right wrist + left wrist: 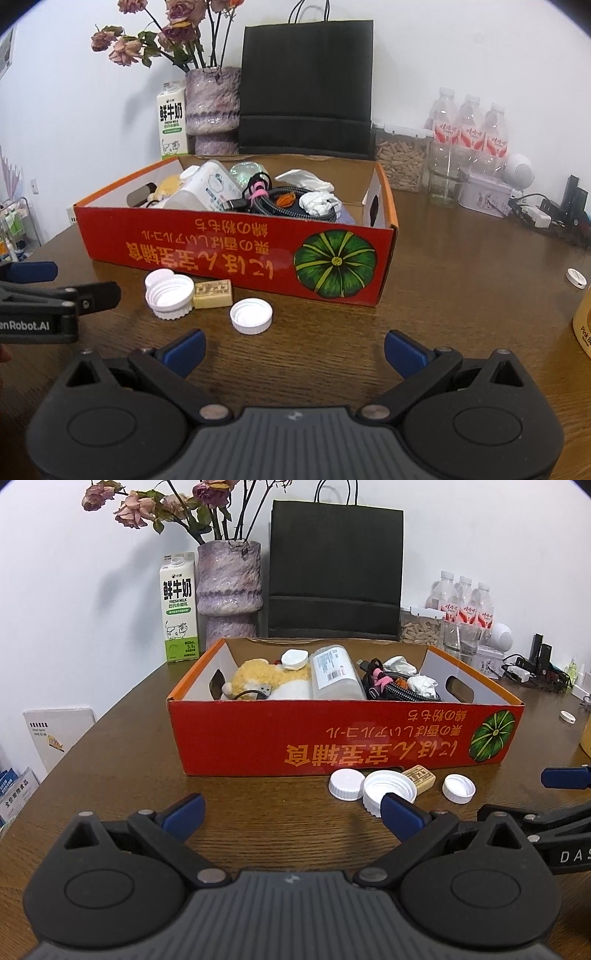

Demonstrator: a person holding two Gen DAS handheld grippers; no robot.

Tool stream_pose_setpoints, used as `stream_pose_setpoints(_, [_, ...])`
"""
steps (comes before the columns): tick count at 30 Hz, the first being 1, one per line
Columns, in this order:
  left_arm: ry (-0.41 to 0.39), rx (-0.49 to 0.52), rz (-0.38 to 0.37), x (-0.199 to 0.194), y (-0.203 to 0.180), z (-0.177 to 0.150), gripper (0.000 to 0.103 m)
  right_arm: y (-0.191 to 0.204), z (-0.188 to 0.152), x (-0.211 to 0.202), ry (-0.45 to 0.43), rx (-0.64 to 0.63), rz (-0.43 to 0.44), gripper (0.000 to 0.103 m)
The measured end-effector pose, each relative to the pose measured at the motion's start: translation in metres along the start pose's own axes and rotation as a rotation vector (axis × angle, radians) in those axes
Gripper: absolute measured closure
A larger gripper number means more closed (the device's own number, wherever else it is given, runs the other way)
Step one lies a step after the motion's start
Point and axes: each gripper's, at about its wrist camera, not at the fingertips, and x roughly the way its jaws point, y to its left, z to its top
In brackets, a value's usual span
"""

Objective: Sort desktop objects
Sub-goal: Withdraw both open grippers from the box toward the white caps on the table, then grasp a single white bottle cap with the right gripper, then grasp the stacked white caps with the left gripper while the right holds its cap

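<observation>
From the left wrist view, the left gripper (291,818) hangs low over the brown counter (122,760), jaws spread wide and holding nothing. The red box (332,734) sits dead ahead, packed with a plush toy (258,674), a clear bottle (334,674) and a tangle of cables (395,686). Just in front of the box lie three white caps: the flat cap (346,783), the big ribbed cap (384,788) touching it, and the small cap (459,788) apart to the right, with a tan block (421,778) between. Switching to the right wrist view, the right gripper (293,350) also stands released, empty, in front of the box (221,254). The caps cluster near the box's front wall, the open small cap (251,315) nearest the jaws, the block (213,293) touching the ribbed cap (170,295). A black bag (306,88) stands behind the box.
</observation>
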Motion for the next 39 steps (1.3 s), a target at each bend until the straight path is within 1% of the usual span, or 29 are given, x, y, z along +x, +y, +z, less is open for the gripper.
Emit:
stream_pose_setpoints(3, [0.007,0.0,0.003,0.001,0.0,0.0,0.0,0.001,-0.001,0.004,0.015,-0.008,0.0,0.0])
stream_pose_setpoints(6, [0.012,-0.003,0.002,0.002,0.001,0.001,0.0,0.002,0.0,0.008,0.027,-0.011,-0.001,0.003])
stream_pose_setpoints(13, [0.014,-0.009,0.005,0.001,0.003,0.001,0.0,0.009,0.011,0.028,0.046,-0.034,0.038,0.017])
stream_pose_setpoints(17, [0.015,-0.01,0.003,0.001,0.003,0.001,0.0,0.012,0.018,0.037,0.048,-0.038,0.072,0.031])
stream_pose_setpoints(18, [0.016,-0.01,0.003,0.001,0.002,0.001,0.0,0.013,0.019,0.037,0.044,-0.041,0.08,0.044])
stream_pose_setpoints(19, [0.018,-0.01,0.003,0.001,0.003,0.001,0.0,0.015,0.019,0.037,0.036,-0.047,0.088,0.067])
stream_pose_setpoints(20, [0.019,-0.01,0.004,0.001,0.003,0.001,0.0,0.016,0.019,0.035,0.028,-0.051,0.095,0.076])
stream_pose_setpoints(30, [0.025,-0.002,0.002,0.003,0.001,-0.001,0.0,0.012,0.016,0.03,0.019,-0.028,0.104,0.076])
stream_pose_setpoints(39, [0.029,0.001,-0.005,0.005,-0.001,0.0,0.0,0.005,0.017,0.02,-0.025,-0.025,0.093,0.076])
